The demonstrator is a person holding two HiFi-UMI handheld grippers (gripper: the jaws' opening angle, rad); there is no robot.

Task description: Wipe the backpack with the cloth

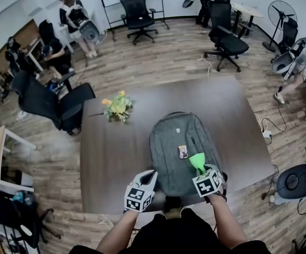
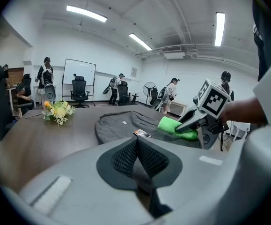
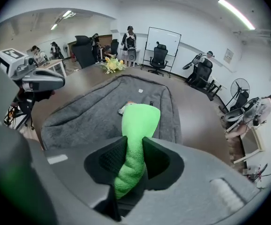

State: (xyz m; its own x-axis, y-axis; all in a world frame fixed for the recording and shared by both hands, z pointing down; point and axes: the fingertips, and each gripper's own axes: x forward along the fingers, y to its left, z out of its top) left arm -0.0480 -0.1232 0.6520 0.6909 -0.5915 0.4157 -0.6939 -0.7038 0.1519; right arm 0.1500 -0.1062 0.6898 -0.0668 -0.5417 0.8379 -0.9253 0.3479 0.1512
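Observation:
A grey backpack (image 1: 182, 150) lies flat on the dark table (image 1: 110, 152), with a small tag (image 1: 183, 152) on its front. My right gripper (image 1: 201, 169) is shut on a bright green cloth (image 1: 197, 163), which hangs over the backpack's near right part. In the right gripper view the green cloth (image 3: 136, 137) is pinched between the pads above the backpack (image 3: 98, 114). My left gripper (image 1: 150, 179) sits at the backpack's near left edge, shut and holding nothing. From the left gripper view, the backpack (image 2: 126, 123), the cloth (image 2: 175, 128) and the right gripper (image 2: 191, 121) all show.
A small bunch of yellow flowers (image 1: 117, 108) lies on the table's far left. Office chairs (image 1: 52, 102) stand around the table, and several people are at the far left of the room. A fan (image 1: 283, 15) stands at the far right.

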